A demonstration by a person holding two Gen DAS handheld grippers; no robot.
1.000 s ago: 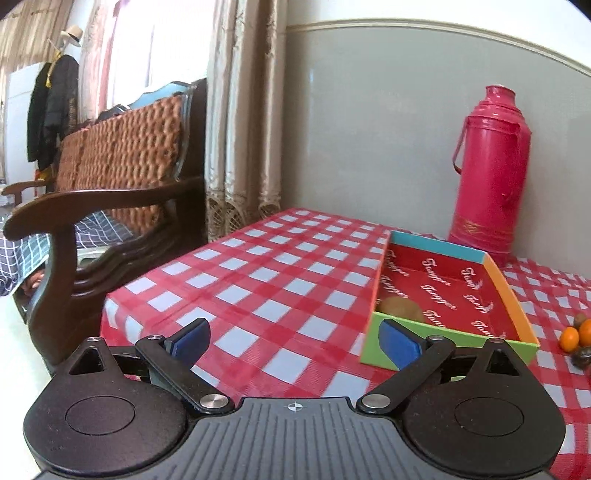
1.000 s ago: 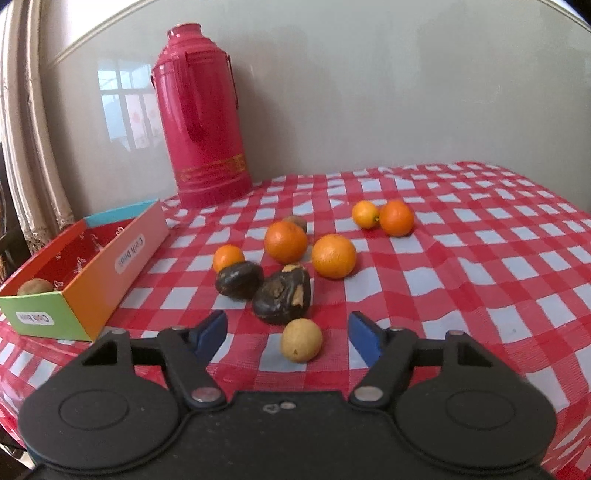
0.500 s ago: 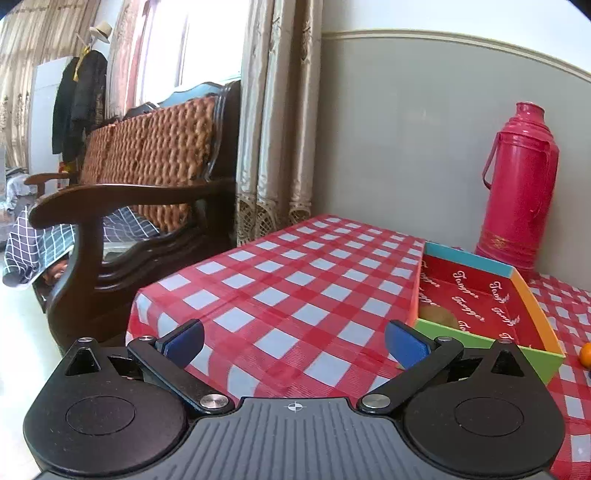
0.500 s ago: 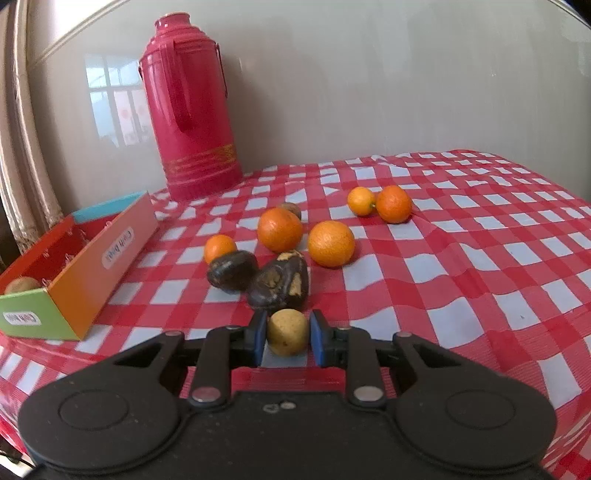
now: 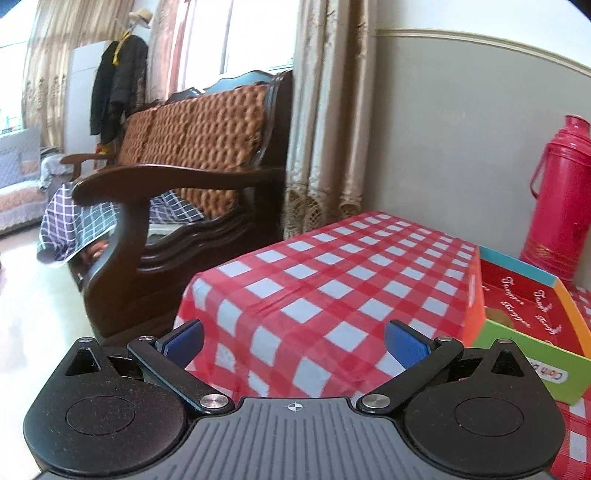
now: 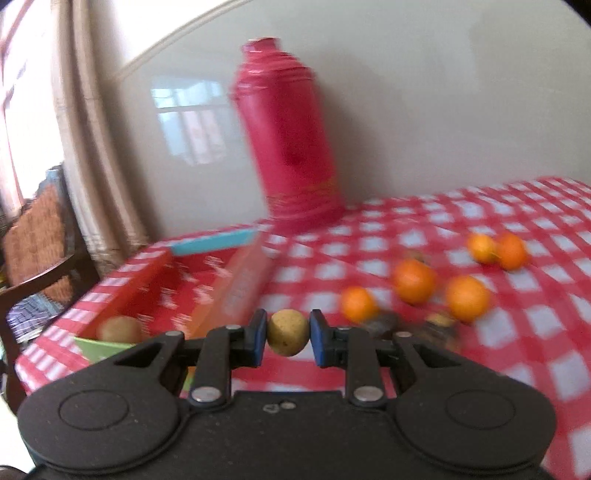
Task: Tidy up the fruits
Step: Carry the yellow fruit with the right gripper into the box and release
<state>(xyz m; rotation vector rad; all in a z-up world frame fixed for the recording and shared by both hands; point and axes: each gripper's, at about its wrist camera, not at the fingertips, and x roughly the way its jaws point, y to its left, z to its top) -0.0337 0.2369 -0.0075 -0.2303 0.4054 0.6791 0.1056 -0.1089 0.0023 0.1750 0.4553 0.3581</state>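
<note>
A grey-beige wall [image 5: 461,129] with a pale moulding rises behind the table [image 5: 332,280]. Fringed tan curtains [image 5: 325,122] hang beside a bright window [image 5: 236,33]. A dark wooden armchair [image 5: 177,184] with a woven cushion stands on a pale floor [image 5: 33,325]; a dark coat [image 5: 118,81] hangs farther back.

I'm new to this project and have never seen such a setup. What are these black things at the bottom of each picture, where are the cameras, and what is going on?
A person holds a two-finger gripper in each hand, and a wide-angle camera on each one looks forward along its fingers. The black shapes are the grippers themselves.

In the left view, the left gripper is open and empty, near the corner of a table with a red checked tablecloth. A colourful box and a red thermos are at the right, a wooden bench behind.

The right view is blurred. The right gripper is shut on a small yellowish fruit. The box at the left holds one brownish fruit. Several oranges and some dark fruits lie on the cloth.
</note>
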